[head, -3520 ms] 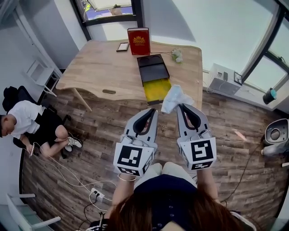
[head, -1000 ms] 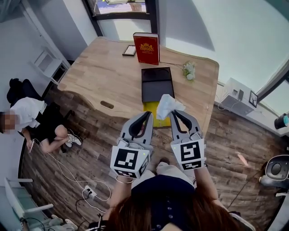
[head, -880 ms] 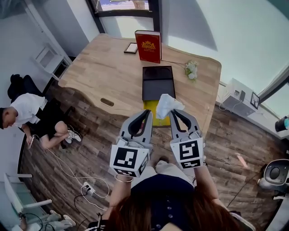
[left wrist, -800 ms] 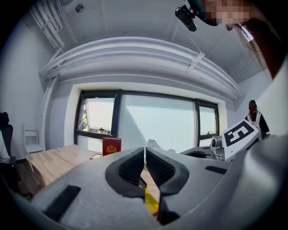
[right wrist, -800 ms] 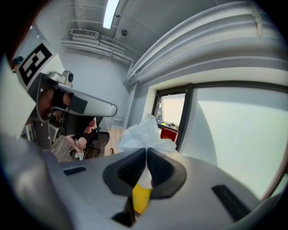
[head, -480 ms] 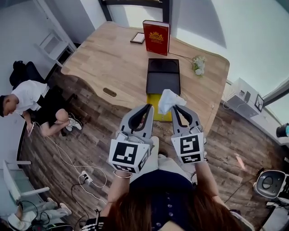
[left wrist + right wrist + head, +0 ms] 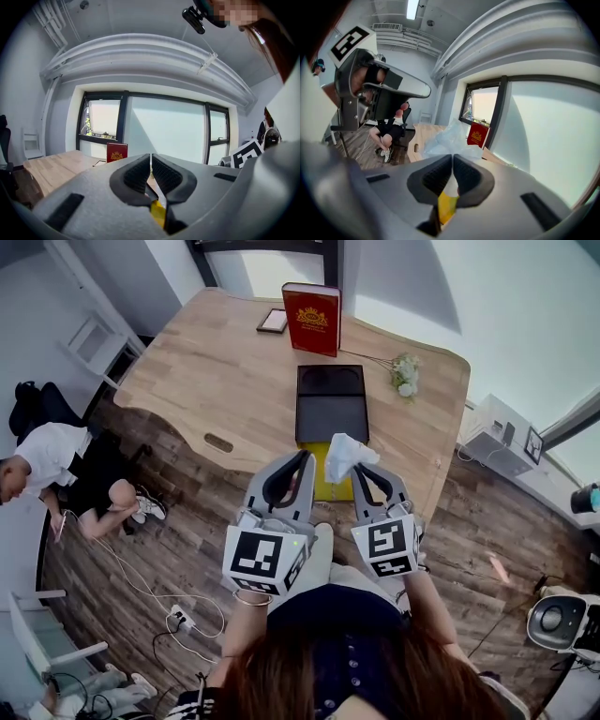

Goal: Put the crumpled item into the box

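Note:
A crumpled white item (image 7: pixel 346 454) hangs from my right gripper (image 7: pixel 359 468), which is shut on it; in the right gripper view the crumpled item (image 7: pixel 451 135) bulges just past the right gripper (image 7: pixel 452 158). It hovers over the near end of the box (image 7: pixel 331 405), a flat black tray whose yellow part (image 7: pixel 329 486) shows between the two grippers. The left gripper (image 7: pixel 304 457) is alongside, shut with nothing in it, and the left gripper (image 7: pixel 151 157) shows its pads pressed together. The box lies on a wooden table (image 7: pixel 212 377).
A red book (image 7: pixel 311 306) stands at the table's far edge, beside a small dark frame (image 7: pixel 273 322). White flowers (image 7: pixel 405 377) lie right of the box. A person (image 7: pixel 56 465) sits on the floor at left, near cables (image 7: pixel 178 615) and a white chair (image 7: pixel 89 338).
Both grippers have come closer to the table, and the crumpled item now hangs over the box's yellow near end. The right gripper has kept its hold; the left has stayed shut.

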The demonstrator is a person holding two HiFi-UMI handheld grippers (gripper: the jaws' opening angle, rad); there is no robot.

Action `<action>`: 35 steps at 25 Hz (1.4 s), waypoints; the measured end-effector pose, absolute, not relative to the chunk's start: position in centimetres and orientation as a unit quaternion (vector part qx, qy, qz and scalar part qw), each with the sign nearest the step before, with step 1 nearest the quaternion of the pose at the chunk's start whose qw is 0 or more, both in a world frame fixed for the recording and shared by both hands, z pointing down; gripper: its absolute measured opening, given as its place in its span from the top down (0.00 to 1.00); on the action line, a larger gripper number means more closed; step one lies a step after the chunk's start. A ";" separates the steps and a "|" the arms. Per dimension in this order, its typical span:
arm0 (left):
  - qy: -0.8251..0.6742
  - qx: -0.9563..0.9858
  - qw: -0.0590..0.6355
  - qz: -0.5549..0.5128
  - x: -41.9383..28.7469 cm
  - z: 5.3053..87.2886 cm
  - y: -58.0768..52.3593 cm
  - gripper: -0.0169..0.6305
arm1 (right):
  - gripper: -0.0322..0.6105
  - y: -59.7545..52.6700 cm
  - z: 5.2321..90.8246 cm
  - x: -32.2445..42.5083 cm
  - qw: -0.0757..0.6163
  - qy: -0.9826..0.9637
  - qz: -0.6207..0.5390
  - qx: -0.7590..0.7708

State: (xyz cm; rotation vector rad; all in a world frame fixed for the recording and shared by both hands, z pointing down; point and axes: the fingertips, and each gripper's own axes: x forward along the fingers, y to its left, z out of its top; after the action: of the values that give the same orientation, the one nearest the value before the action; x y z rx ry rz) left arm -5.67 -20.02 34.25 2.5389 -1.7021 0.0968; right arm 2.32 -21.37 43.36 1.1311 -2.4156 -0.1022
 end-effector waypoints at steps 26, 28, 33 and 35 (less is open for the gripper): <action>-0.553 0.830 0.061 0.030 -8.9 35.5 -25.9 0.92 | 0.90 -24.4 55.0 0.5 0.356 -0.868 -0.021 0.346; -0.554 0.830 0.061 0.031 -9.0 35.6 -26.1 0.92 | 0.90 -24.5 55.9 0.3 0.365 -0.867 -0.020 0.339; -0.557 0.828 0.063 0.032 -9.6 35.8 -26.6 0.92 | 0.90 -24.9 58.3 -0.4 0.386 -0.867 -0.013 0.314; -0.559 0.826 0.064 0.032 -9.9 35.9 -26.6 0.92 | 0.90 -25.0 59.2 -0.7 0.397 -0.865 -0.015 0.305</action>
State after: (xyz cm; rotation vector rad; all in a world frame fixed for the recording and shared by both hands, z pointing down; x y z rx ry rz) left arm -9.90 -26.64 35.91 2.4954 -1.6867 0.0972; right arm -0.68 -25.02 59.24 0.7724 -2.1917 -0.0368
